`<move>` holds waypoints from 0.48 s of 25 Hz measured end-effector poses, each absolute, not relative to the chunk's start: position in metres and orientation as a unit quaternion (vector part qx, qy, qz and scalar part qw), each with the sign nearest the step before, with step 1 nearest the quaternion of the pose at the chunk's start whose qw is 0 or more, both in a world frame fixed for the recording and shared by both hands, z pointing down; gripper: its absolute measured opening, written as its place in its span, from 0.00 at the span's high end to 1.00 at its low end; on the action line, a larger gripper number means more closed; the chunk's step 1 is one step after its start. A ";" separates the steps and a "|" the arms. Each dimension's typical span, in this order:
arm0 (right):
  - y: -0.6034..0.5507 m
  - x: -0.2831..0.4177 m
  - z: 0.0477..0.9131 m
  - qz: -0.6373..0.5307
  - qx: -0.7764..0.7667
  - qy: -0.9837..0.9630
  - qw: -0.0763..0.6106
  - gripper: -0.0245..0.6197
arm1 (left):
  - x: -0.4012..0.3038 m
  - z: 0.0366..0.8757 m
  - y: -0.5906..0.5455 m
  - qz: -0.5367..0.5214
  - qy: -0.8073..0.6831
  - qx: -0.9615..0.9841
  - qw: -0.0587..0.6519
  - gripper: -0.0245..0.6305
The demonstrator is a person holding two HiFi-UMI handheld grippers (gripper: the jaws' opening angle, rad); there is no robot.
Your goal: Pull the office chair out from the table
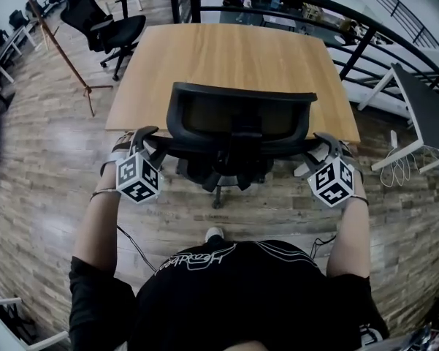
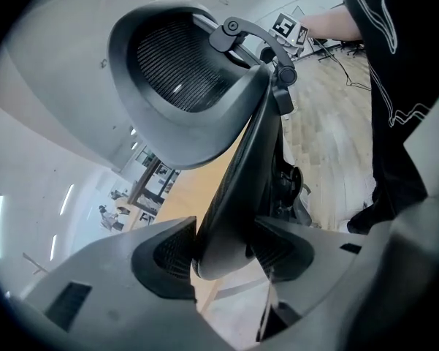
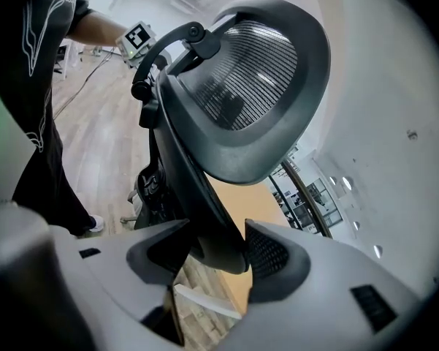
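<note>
- Chair point(image 1: 226, 163) stands at 12 o'clock from the person, its backrest point(image 1: 237, 115) just beside the table's point(image 1: 234, 57) near edge.
- Left gripper point(image 1: 147, 141) — jaws clenched on the backrest's 9 o'clock edge.
- Right gripper point(image 1: 323, 145) — jaws grasping its 3 o'clock edge.
- Second chair point(image 1: 106, 20) sits at 10 o'clock, beyond the table.

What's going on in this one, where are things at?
A person stands behind a black office chair that sits pushed in at the near edge of a wooden table. The left gripper is clamped on the left edge of the backrest and the right gripper on its right edge, each with the rim between its pads. The chair has not yet been pulled away from the table.
</note>
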State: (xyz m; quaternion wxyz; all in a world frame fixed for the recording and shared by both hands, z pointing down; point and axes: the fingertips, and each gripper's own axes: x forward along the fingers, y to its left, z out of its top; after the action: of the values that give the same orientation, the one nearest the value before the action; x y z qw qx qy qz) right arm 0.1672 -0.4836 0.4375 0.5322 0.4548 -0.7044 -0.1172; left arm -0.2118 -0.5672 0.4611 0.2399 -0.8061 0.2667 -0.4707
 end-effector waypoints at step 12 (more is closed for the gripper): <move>-0.426 0.165 0.440 -0.166 0.410 -0.736 0.513 0.58 | -0.219 0.468 -0.491 -0.500 0.334 -0.774 0.199 0.62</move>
State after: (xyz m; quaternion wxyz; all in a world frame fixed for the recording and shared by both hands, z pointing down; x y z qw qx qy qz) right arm 0.1654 -0.4262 0.4399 0.5132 0.4101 -0.7355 -0.1656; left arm -0.2193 -0.4910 0.4679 0.1992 -0.7740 0.3337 -0.4998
